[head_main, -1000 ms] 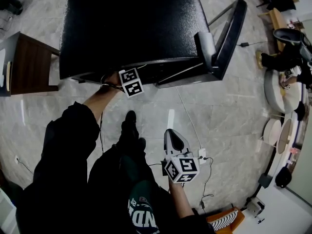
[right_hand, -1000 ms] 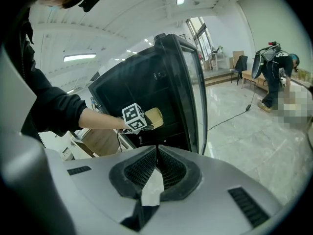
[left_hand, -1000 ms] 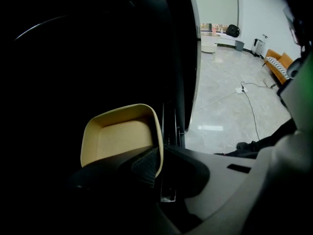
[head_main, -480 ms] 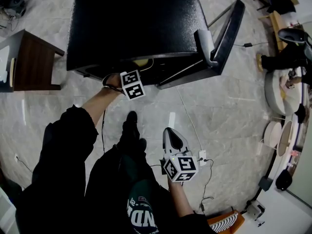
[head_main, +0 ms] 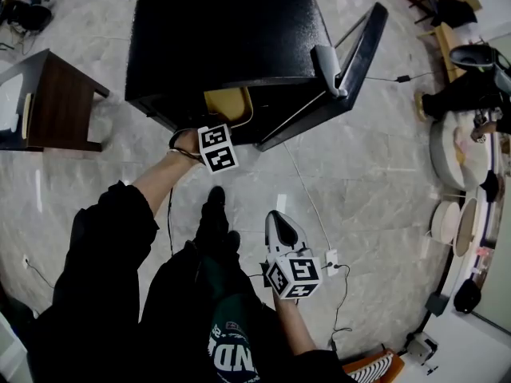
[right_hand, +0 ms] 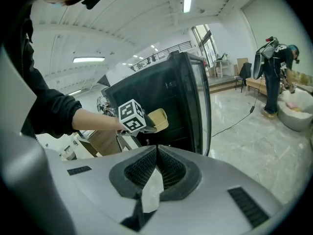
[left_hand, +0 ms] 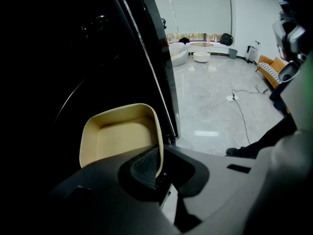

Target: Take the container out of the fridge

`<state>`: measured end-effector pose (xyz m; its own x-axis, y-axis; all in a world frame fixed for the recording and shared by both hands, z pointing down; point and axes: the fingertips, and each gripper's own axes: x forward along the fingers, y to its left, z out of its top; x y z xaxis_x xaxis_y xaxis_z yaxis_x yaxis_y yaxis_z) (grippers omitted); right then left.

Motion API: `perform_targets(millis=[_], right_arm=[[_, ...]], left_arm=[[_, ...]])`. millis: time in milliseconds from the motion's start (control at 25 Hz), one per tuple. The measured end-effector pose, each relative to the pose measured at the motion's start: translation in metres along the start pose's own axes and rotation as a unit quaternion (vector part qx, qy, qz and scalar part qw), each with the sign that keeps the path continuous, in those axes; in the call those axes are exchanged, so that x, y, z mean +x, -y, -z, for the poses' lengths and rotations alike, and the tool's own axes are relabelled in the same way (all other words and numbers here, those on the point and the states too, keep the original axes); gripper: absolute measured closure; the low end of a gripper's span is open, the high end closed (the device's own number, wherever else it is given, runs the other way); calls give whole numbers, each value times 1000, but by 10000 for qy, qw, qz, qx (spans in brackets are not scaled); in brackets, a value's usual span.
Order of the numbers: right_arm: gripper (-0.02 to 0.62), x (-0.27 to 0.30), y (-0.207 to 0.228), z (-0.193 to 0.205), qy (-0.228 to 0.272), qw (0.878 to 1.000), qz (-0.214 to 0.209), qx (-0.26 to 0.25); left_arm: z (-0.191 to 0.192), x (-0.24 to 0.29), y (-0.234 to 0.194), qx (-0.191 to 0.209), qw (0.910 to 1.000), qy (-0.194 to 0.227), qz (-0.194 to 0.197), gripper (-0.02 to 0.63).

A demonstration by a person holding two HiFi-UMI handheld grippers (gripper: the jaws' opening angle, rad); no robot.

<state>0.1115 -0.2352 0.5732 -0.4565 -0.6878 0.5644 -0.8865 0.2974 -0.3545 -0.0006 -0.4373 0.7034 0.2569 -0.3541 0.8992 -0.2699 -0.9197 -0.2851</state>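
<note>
The black fridge (head_main: 223, 38) fills the 12 o'clock part of the head view, and its door (head_main: 363, 58) stands open toward 2 o'clock. The beige container (left_hand: 122, 131) is at the mouth of the fridge, at the 6 o'clock edge of the cabinet. The left gripper (left_hand: 157, 166) pinches the container's right wall, one pad inside and one outside. The right gripper (right_hand: 156, 165) hangs at 5 o'clock, its jaws pressed together on nothing. I judge the step in hand is the pulling out. The next move calls for drawing the container level toward 6 o'clock, clear of the door edge.
</note>
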Motion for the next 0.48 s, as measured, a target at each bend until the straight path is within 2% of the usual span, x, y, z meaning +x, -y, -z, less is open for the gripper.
perform_targets(millis=[480], right_arm=[[560, -37, -11, -2, 316, 9994, -63, -82]], left_arm=[[-14, -57, 58, 196, 9995, 88, 236, 581]])
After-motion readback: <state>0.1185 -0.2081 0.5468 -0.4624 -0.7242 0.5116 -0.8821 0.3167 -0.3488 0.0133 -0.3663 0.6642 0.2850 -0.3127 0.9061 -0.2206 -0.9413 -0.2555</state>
